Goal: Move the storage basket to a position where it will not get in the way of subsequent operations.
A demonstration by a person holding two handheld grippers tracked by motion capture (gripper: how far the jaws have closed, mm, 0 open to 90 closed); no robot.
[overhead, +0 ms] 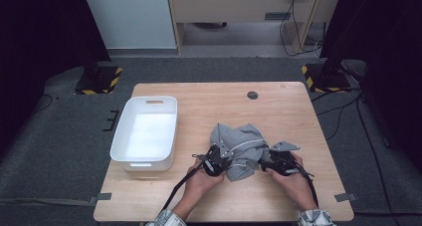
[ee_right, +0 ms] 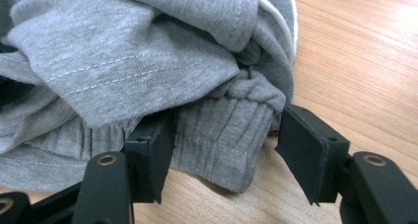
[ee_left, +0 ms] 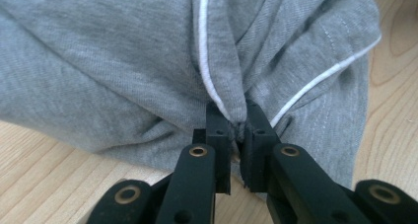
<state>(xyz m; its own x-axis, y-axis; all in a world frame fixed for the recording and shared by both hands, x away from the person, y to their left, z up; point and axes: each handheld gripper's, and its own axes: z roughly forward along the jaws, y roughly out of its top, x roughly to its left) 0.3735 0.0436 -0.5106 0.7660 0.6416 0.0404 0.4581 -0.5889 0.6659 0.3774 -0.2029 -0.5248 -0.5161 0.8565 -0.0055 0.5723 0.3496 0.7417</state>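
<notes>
A crumpled grey garment with thin white piping lies on the wooden table, right of centre near the front. My left gripper sits at its left side, shut on a fold of the grey cloth next to the white stripe; the pinch shows between the jaws of the left gripper. My right gripper is at the garment's right side. In the right gripper view the right gripper is open, its jaws straddling the ribbed waistband of the garment.
A white plastic bin, nothing inside it, stands at the table's left. A small round cable hole is near the far edge. Bare wood lies behind and to the right of the garment. Cables trail from both grippers toward the front edge.
</notes>
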